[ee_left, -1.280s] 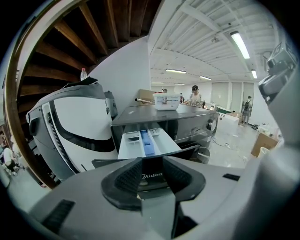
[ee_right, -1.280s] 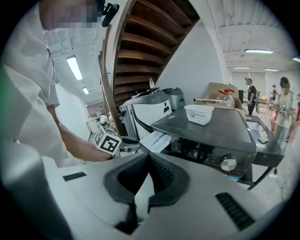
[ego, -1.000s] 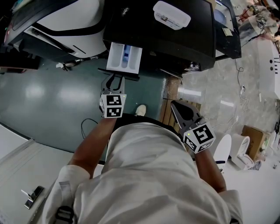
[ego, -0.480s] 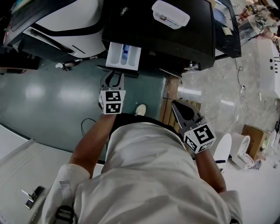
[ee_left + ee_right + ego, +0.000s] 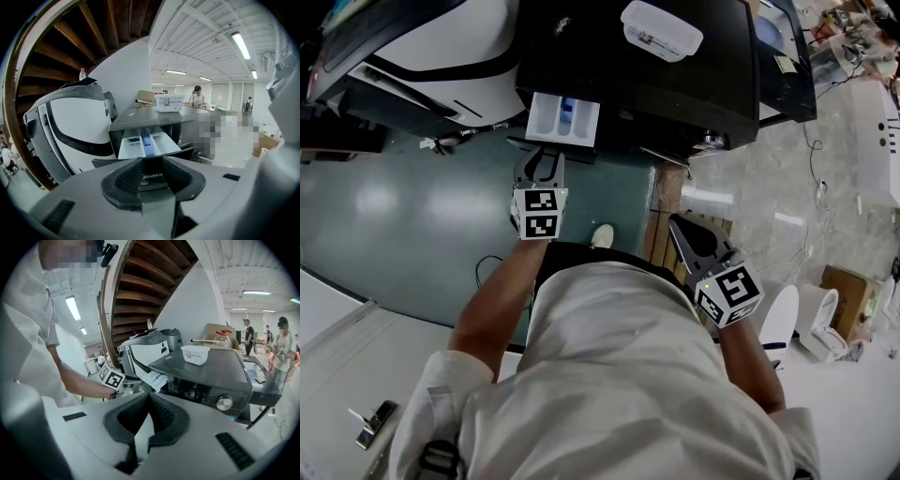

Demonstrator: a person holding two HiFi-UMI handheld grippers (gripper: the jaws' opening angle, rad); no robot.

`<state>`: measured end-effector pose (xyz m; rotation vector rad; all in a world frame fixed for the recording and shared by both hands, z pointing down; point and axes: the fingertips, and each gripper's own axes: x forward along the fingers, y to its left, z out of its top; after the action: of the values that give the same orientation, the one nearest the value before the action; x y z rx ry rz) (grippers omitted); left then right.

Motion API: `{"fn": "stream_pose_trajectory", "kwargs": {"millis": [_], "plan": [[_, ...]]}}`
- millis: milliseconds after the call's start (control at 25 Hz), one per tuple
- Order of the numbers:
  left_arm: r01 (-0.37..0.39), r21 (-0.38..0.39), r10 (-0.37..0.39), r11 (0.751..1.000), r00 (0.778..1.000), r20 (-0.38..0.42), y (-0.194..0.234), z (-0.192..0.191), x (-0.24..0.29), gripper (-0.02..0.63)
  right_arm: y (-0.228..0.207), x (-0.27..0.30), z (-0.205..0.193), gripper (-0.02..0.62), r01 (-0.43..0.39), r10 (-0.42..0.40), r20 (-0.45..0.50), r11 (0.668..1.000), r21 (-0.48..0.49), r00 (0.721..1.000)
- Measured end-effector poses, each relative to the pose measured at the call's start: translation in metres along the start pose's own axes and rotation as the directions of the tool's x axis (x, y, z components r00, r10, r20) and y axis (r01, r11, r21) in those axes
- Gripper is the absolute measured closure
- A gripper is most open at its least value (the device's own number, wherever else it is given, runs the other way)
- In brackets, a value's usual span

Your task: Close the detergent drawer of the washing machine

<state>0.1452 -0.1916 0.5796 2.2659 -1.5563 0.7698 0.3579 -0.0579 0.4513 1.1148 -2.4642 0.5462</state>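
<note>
The white plastic detergent drawer juts partly out of the dark washing machine. An off-centre push could skew and jam it, or the tips might slip off its dark front. The left hand-held gripper, jaws somewhat apart, meets that front. The right hand-held gripper hangs back, jaws together and empty.

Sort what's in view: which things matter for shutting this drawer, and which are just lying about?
Job: detergent drawer, partly out; washing machine; left gripper at the drawer front.
Lying about: plastic tub on the washer's top; white appliance beside it; right gripper, away from it, tongs shut.
</note>
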Motion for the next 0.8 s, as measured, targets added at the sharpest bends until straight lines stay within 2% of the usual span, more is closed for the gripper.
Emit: {"fn": "stream_pose_trajectory", "kwargs": {"millis": [800], "plan": [[-0.002, -0.001, 0.002, 1.000, 1.000, -0.006, 0.005, 0.016, 0.020, 0.474, -0.004, -0.004, -0.002, 0.591, 0.012, -0.012, 0.009, 1.000, 0.016, 1.000]]}}
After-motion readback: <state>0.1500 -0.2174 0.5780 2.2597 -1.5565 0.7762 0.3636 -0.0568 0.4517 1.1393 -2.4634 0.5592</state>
